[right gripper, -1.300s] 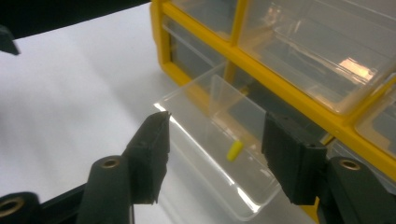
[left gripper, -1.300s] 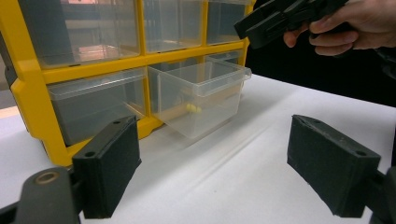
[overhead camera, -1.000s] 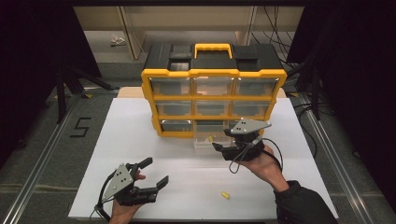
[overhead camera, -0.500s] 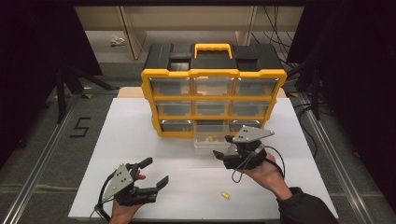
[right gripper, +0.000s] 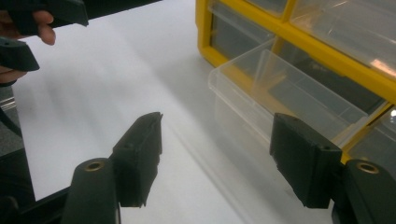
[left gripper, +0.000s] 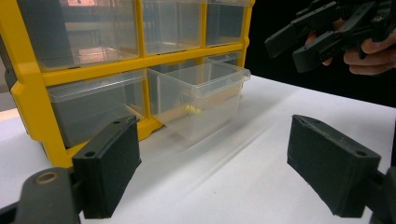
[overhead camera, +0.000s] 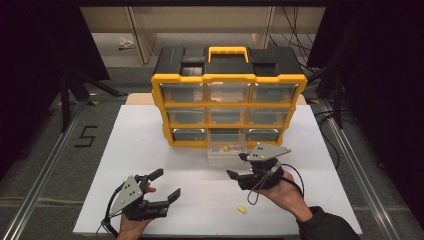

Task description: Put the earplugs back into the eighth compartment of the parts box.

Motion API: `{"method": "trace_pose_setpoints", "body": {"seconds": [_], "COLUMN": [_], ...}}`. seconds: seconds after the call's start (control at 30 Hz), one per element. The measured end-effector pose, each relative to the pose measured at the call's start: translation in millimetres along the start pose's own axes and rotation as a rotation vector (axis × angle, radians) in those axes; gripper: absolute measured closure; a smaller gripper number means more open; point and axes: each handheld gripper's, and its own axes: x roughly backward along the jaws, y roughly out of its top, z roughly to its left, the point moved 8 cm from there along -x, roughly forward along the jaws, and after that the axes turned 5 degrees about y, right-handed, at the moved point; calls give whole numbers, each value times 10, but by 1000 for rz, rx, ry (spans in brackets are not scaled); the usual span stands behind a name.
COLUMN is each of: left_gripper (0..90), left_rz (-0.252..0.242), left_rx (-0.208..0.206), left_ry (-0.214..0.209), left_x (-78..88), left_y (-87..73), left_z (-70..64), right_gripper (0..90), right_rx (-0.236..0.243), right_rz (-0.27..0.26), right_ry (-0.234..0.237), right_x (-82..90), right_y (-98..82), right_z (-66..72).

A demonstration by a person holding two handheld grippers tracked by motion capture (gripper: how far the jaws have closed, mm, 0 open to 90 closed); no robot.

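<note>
A yellow organiser with clear drawers stands at the back of the white board. Its bottom middle drawer is pulled out, with a small yellow piece inside. Another small yellow piece lies on the board near the front. My right gripper hovers open and empty just in front of the drawer's right side, jaws pointing left. At front left, my left gripper is open and empty. In the left gripper view the drawer lies ahead of the jaws, with the right gripper at the upper right. In the right gripper view the drawer sits past the right jaw.
The white board has bare room to the left of the organiser and between the two grippers. Its front edge runs just behind both hands. Dark floor, metal rails and black stands surround the table.
My right gripper has drawn back from the open drawer toward the near side and sunk a little. The left gripper has kept still.
</note>
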Motion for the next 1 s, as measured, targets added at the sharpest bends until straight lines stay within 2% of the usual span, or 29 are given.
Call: {"method": "trace_pose_setpoints", "body": {"seconds": [0.33,0.6,0.73,0.77,0.9,1.0], "left_gripper": [166,166,166,165,166,165], "left_rz": [-1,-1,-1,0,-1,-1], "left_rx": [-1,-1,-2,-1,-1,-2], "left_ry": [-1,-1,-3,-3,-3,-4], "left_x": [2,1,2,1,2,1], "left_y": [2,2,1,1,2,1], "left_z": [-2,-3,-4,-3,-4,-6], "right_gripper": [324,291,283,277,271,270], "right_rx": [1,-16,-16,-13,-17,-17], "right_rz": [47,140,170,192,222,267], "right_ry": [23,55,68,74,85,95], "right_x": [-62,-145,-173,-189,-208,-225], "right_y": [-112,-285,-349,-388,-449,-549], "right_z": [88,138,157,164,178,192]}}
